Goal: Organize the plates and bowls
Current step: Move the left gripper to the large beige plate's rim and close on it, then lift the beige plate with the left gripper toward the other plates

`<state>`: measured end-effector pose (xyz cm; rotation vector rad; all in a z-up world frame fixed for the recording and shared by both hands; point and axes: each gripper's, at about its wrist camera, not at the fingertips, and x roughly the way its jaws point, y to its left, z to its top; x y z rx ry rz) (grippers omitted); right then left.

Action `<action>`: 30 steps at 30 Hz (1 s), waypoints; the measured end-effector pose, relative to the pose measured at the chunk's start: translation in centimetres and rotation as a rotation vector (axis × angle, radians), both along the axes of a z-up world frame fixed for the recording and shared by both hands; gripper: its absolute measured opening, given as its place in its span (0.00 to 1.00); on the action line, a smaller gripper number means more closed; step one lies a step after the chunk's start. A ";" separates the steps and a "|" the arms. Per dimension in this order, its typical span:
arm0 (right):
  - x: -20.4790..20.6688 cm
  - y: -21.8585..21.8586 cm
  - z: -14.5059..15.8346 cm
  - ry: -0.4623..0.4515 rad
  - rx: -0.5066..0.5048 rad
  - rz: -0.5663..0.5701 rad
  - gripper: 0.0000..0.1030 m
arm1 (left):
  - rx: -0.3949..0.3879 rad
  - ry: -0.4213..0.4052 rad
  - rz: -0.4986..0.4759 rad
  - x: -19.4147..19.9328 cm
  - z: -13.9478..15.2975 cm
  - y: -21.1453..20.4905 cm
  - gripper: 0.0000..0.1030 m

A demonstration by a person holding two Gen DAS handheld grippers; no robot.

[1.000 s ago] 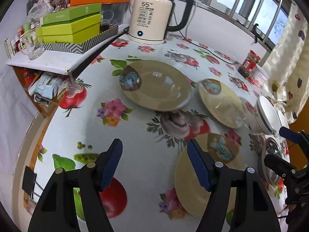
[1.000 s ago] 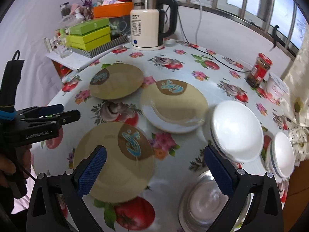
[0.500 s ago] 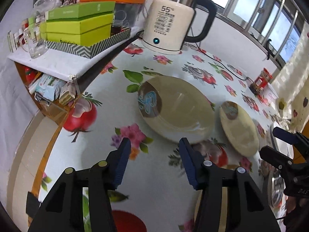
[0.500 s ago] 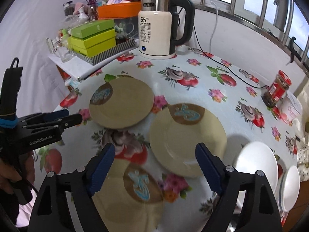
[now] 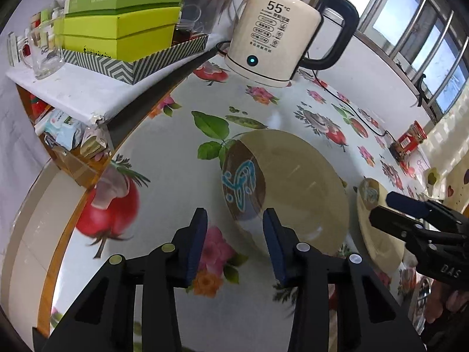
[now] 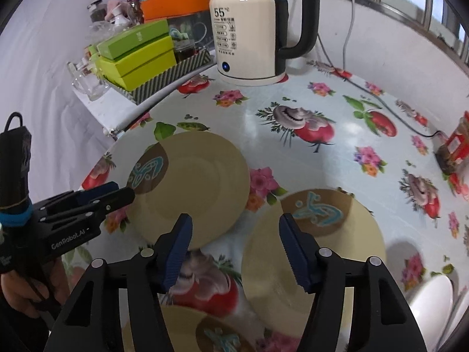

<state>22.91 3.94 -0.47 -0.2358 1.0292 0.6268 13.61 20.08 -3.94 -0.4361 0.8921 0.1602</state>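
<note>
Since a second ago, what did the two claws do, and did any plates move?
Both claws went forward over the table toward the kettle. The left claw now hangs by the far beige plate, the right claw above the gap between that plate and the middle plate. Their jaws have just been closing, with nothing gripped. The plates, bowls and kettle stayed put.
</note>
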 end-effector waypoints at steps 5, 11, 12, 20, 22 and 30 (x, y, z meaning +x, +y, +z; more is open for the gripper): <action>1.7 0.8 -1.1 0.041 0.019 -0.001 0.44 | -0.013 -0.007 0.010 0.6 -0.3 0.6 0.37; 2.8 1.3 -1.9 0.062 0.023 -0.004 0.43 | -0.028 -0.006 0.009 1.0 -0.9 0.9 0.29; 2.9 1.4 -2.0 0.065 0.024 -0.004 0.43 | -0.033 -0.009 0.010 1.1 -0.9 0.9 0.29; 3.5 2.0 -3.3 0.111 0.035 -0.003 0.37 | -0.049 -0.016 0.028 1.3 -1.0 1.4 0.29; 3.7 1.9 -3.6 0.124 0.039 -0.008 0.37 | -0.049 -0.017 0.036 1.3 -1.0 1.5 0.29; 4.0 1.7 -4.2 0.134 0.055 -0.019 0.23 | -0.076 -0.024 0.007 1.7 -1.3 1.1 0.23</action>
